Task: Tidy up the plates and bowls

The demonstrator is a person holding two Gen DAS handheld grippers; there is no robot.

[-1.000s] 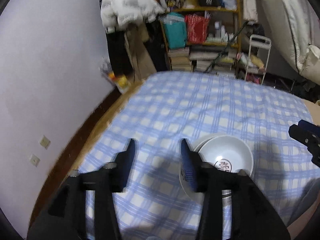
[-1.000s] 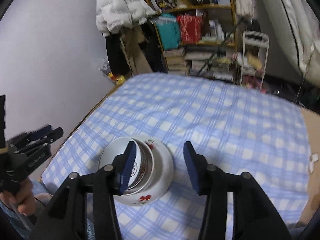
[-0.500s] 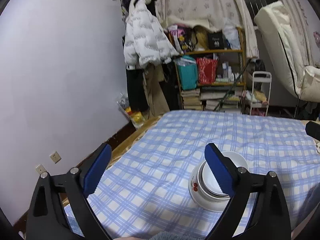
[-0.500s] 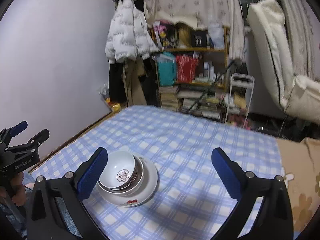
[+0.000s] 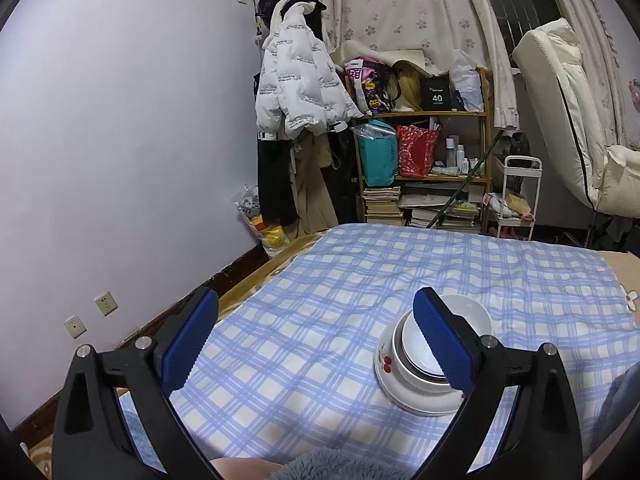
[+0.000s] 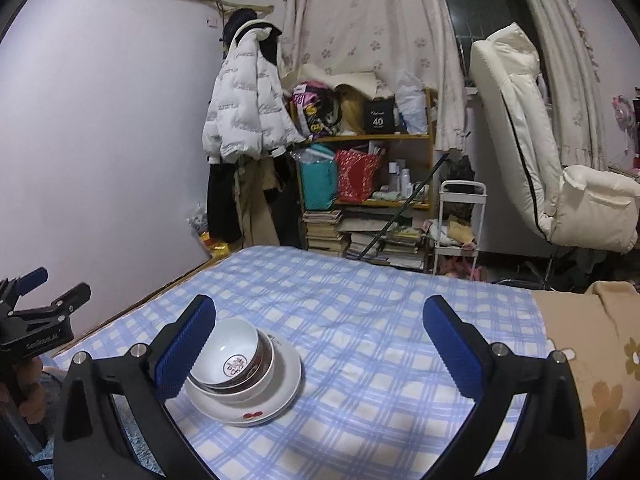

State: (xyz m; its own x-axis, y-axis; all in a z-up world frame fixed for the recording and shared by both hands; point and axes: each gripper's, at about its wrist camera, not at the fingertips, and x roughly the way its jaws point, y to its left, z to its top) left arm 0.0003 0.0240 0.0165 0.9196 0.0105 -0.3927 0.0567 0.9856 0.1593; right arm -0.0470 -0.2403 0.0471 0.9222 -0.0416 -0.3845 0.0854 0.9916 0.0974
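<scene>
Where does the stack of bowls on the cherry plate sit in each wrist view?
Left wrist: stack of bowls lower right, partly behind the left gripper's right finger.
Right wrist: stack lower left, beside the right gripper's left finger.
Shared landmark: white puffer jacket on the wall.

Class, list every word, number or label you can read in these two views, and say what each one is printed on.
"40": black box on the top shelf; the small script above it is too blurred.
White lettering on the left tongs' black body: blurred, unreadable.
Red seal mark on the white ceramic bowl: characters unreadable.
Repeated print on the white puffer jacket: too small.
</scene>
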